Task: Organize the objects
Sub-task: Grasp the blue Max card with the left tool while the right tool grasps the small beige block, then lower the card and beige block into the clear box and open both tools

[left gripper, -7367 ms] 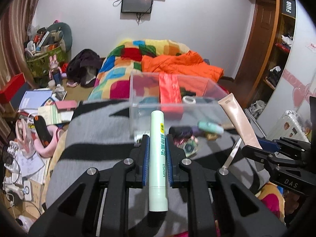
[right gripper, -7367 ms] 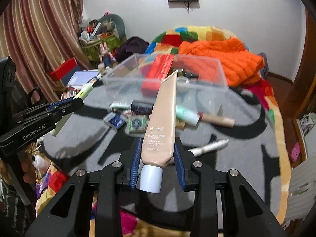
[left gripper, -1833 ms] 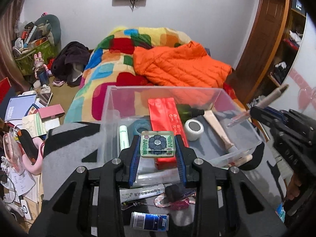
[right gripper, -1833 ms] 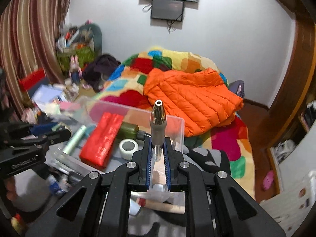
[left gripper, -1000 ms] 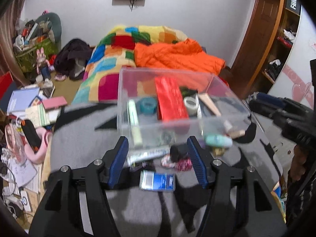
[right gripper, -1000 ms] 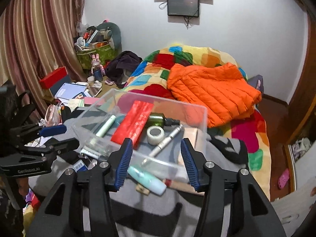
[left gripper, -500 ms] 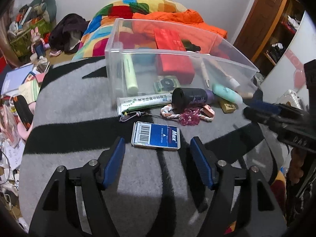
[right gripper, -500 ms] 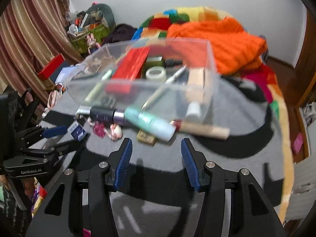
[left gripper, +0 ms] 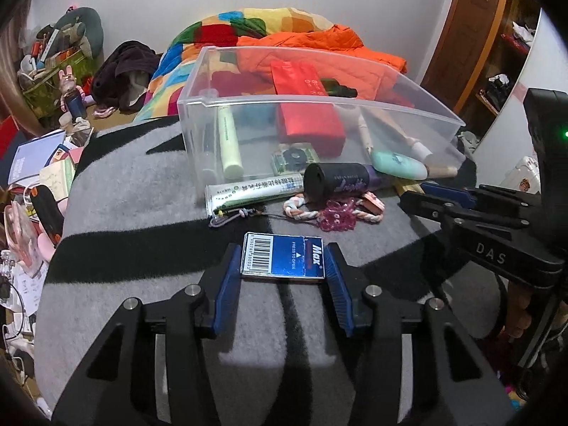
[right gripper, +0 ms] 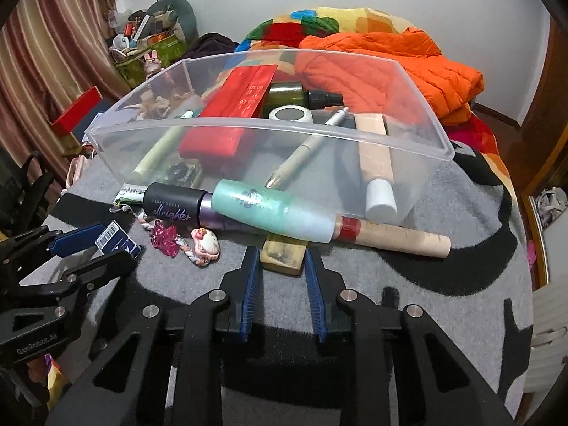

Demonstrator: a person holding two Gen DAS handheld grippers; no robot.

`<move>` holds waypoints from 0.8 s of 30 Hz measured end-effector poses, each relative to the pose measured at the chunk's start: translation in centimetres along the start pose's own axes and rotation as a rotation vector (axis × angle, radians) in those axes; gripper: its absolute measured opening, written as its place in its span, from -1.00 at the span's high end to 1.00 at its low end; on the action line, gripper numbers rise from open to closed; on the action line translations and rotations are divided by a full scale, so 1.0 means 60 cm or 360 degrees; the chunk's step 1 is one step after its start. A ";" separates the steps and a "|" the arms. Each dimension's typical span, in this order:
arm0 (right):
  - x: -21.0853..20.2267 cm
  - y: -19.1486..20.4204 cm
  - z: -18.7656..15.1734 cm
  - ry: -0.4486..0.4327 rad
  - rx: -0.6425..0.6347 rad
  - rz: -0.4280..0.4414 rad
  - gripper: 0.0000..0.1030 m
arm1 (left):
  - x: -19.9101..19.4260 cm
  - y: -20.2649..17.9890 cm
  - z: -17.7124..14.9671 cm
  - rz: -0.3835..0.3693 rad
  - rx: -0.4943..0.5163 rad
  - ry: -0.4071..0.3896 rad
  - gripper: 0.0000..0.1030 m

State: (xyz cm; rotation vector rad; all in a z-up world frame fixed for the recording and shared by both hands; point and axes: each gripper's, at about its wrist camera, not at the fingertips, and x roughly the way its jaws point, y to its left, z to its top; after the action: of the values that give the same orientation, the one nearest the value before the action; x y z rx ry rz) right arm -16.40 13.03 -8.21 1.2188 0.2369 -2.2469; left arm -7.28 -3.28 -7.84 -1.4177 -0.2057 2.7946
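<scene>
Clearly both grippers are down on the grey-and-black blanket in front of the clear bin to take the next loose pieces — the bin already holds the red packet, tubes and tape roll, so what lies outside it is what remains. The left gripper has just been closing and its blue fingers now bracket the blue staple box, seemingly touching its short ends; I judge it gripped or nearly so. That box lies flat, barcode at its 9 o'clock end, "Max" at 3 o'clock. The right gripper, also just closing, straddles the yellowish-green block, which sits half under the mint bottle at 12 o'clock; its fingers look pressed to the block's sides. Lifting it may nudge that bottle.
</scene>
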 end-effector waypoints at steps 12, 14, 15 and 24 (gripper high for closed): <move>-0.051 -0.003 -0.029 -0.0010 0.0009 0.0106 0.55 | -0.043 -0.004 -0.011 -0.0059 -0.0070 -0.0066 0.09; -0.061 -0.001 -0.035 -0.0020 0.0010 0.0121 0.56 | -0.052 -0.007 -0.010 -0.0065 -0.0071 -0.0087 0.09; -0.064 0.000 -0.037 -0.0023 0.0011 0.0128 0.56 | -0.056 -0.008 -0.009 -0.0068 -0.0073 -0.0094 0.09; -0.111 0.005 -0.034 -0.0121 -0.0003 0.0153 0.57 | -0.089 -0.018 0.011 -0.0077 -0.0061 -0.0186 0.09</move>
State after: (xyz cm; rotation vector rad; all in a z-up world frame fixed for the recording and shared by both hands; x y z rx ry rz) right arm -11.95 16.23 -3.94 1.1175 0.1476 -2.2040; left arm -4.72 -2.60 -3.02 -1.2394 -0.2914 2.8510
